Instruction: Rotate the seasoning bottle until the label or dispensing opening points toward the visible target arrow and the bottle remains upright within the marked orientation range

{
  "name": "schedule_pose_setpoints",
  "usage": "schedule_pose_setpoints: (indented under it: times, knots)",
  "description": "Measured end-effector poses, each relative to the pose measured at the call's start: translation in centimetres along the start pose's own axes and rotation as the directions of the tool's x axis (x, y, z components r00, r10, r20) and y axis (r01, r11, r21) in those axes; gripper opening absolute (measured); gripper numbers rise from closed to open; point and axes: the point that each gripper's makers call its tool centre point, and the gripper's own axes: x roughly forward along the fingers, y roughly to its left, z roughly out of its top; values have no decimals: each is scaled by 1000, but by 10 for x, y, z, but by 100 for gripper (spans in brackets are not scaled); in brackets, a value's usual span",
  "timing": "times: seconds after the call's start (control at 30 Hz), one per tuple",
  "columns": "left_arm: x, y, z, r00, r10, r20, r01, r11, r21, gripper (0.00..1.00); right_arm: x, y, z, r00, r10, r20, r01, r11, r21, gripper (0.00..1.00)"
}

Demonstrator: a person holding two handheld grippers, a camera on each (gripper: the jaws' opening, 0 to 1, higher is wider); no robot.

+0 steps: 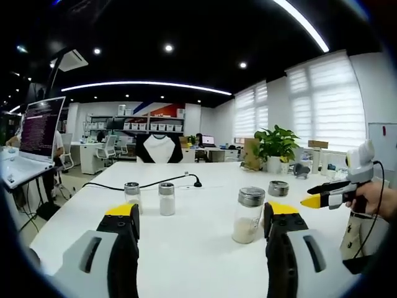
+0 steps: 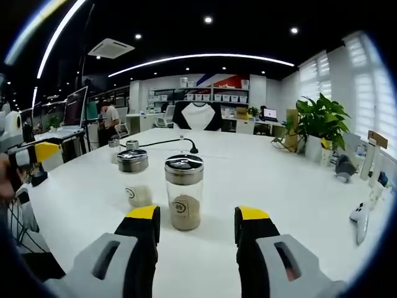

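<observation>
A clear bottle (image 2: 184, 192) with a metal cap stands upright on a white table (image 2: 279, 180), just ahead of the right gripper (image 2: 195, 224), whose jaws are spread and empty. A shorter jar (image 2: 133, 176) stands beside it. The left gripper (image 1: 201, 220) is likewise released, near the bottle (image 1: 248, 215).

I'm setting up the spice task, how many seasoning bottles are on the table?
4: two small bottles side by side near the black cable, and two metal-lidded bottles nearer the right gripper.
</observation>
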Motion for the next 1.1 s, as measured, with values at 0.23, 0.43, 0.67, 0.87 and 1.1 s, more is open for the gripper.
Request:
schedule_pose_setpoints:
  times: [0.23, 0.43, 0.67, 0.87, 1.1]
  knots:
    - [19, 11, 3, 1000, -5, 3, 5, 1000, -16, 85, 1, 0, 0, 1000, -1, -6, 1, 1000, 0, 49]
    - [38, 18, 0, 1000, -2, 4, 2, 1000, -5, 83, 0, 0, 2, 1000, -5, -6, 5, 1000, 12, 49]
    - [66, 27, -13, 1000, -10, -25, 10, 1000, -1, 83, -1, 1, 2, 1000, 0, -6, 0, 1000, 15, 49]
    - [83, 37, -17, 1000, 4, -29, -3, 1000, 10, 83, -2, 2, 2, 1000, 5, -9, -5, 1000, 5, 49]
    - [98, 47, -20, 999, 31, -19, -31, 999, 11, 82, 1, 8, 4, 1000, 18, 1, -18, 1000, 14, 49]
